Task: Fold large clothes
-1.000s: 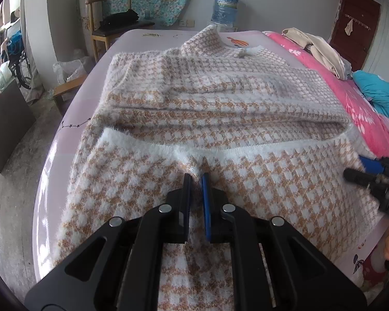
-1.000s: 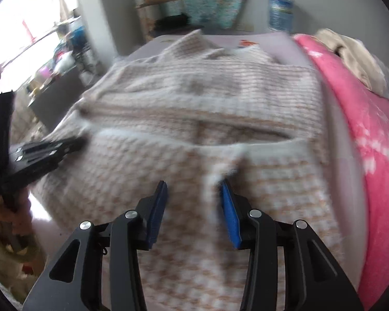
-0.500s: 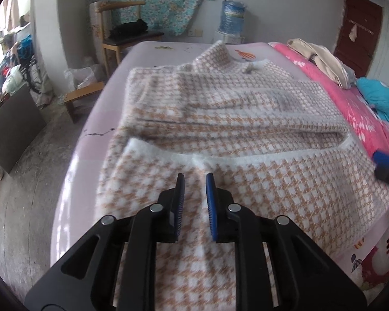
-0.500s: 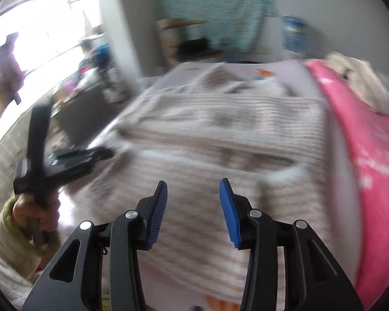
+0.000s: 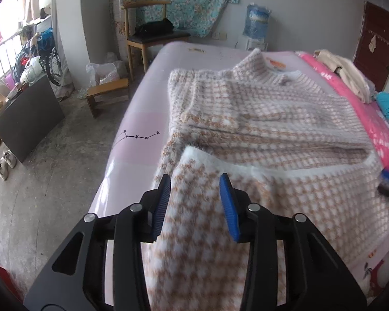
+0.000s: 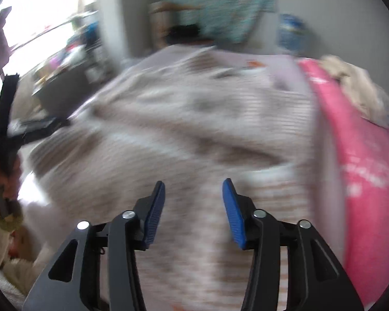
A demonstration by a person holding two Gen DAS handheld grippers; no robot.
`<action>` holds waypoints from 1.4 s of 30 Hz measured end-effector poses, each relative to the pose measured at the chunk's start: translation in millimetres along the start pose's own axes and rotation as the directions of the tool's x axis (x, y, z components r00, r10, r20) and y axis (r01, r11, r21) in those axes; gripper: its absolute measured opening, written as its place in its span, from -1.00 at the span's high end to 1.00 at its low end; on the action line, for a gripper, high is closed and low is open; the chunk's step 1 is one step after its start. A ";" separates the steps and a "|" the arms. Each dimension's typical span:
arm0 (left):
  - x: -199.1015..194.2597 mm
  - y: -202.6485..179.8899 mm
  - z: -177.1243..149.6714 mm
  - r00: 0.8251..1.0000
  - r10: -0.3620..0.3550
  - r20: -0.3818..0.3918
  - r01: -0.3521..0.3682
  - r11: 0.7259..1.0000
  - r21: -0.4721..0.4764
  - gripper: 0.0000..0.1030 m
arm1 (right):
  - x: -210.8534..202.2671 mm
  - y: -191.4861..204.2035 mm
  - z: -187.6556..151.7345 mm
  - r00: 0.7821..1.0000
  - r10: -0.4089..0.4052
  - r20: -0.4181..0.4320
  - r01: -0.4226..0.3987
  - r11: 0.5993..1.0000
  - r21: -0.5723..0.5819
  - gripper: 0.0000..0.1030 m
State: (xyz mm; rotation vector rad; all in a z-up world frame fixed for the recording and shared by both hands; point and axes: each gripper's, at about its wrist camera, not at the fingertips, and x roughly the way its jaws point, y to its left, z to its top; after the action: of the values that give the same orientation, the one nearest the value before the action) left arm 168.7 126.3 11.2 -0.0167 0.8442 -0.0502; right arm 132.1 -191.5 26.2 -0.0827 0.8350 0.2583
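the checked sweater (image 5: 267, 134) lies flat on the bed (image 5: 140, 129), its long axis running away from both sets of tongs, collar at the far end and the near part folded over with its white edge crossing just beyond the tips. the left tongs (image 5: 195, 194) hover above the folded layer's left corner, jaws opening, pads clear of the knit. the right tongs (image 6: 193, 199) hover above the fold's right part in a blurred view, jaws likewise opening, nothing pressed between them.
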 end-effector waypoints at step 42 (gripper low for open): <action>12.0 1.4 0.1 0.999 0.052 0.013 -0.052 0.998 0.025 0.89 | 49.2 -80.3 4.3 0.985 -0.097 -0.141 0.114 0.986 0.121 0.21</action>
State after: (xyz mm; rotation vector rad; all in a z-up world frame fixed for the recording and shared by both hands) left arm 176.8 127.0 2.3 0.0284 0.8316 -0.0119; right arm 187.5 -258.7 -9.7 -0.0234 0.9769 0.0987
